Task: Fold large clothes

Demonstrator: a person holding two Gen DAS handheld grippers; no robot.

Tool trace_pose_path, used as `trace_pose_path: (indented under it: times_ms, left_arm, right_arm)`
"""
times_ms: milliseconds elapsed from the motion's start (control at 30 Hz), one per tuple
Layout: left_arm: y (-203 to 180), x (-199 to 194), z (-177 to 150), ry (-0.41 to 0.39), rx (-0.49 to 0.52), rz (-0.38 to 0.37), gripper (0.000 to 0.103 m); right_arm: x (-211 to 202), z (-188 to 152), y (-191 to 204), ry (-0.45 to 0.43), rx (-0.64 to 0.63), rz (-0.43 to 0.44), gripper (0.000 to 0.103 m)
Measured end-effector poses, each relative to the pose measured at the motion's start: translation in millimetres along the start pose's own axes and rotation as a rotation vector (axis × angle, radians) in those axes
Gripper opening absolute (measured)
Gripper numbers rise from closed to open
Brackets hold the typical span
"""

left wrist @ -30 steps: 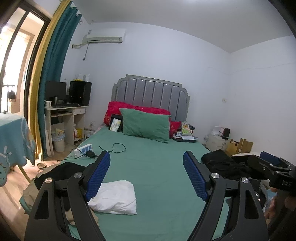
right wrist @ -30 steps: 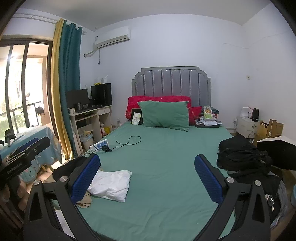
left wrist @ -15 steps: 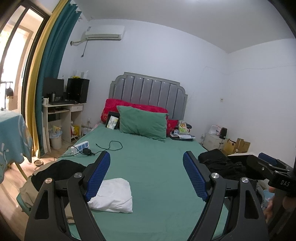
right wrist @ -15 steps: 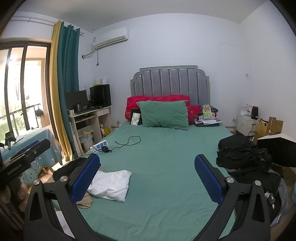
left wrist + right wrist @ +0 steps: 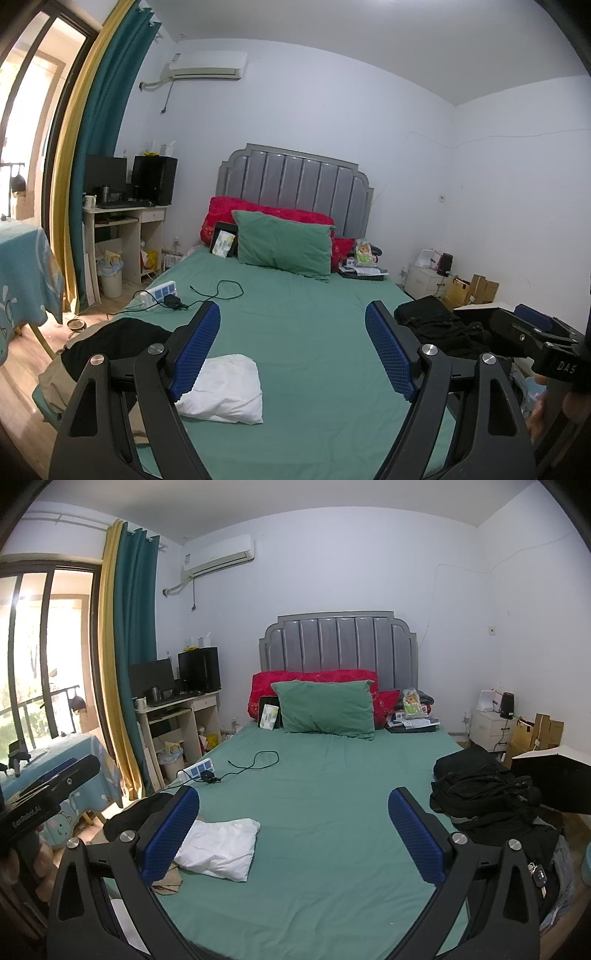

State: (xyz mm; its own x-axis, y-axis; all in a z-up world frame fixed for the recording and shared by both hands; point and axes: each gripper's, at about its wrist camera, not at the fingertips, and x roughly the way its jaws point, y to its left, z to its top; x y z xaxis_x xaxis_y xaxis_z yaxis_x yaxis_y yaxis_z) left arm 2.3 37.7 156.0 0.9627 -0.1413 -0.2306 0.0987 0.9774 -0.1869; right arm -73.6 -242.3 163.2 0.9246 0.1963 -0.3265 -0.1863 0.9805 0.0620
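The left claw [image 5: 291,350] is wide open and holds nothing. The right claw [image 5: 293,834] is wide open and empty too. Both hang above the green bed [image 5: 332,812]. A white cloth [image 5: 218,845] lies folded near the bed's left edge, beside dark clothes [image 5: 114,339].

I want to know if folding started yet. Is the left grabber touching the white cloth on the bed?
Apart. The right wrist view shows the white cloth lying alone on the green bed, and the left gripper is held open above the sheet, nothing between its fingers.
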Motion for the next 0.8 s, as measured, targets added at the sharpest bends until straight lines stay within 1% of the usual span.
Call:
trace_pose_path:
  times_ms: [800]
  left_arm:
    - [-2.2,1.4,-1.5,0.004,0.001,-0.002,0.084]
  right_arm:
    - [1.1,-6.3,2.2,0.003,-0.003,-0.004,0.101]
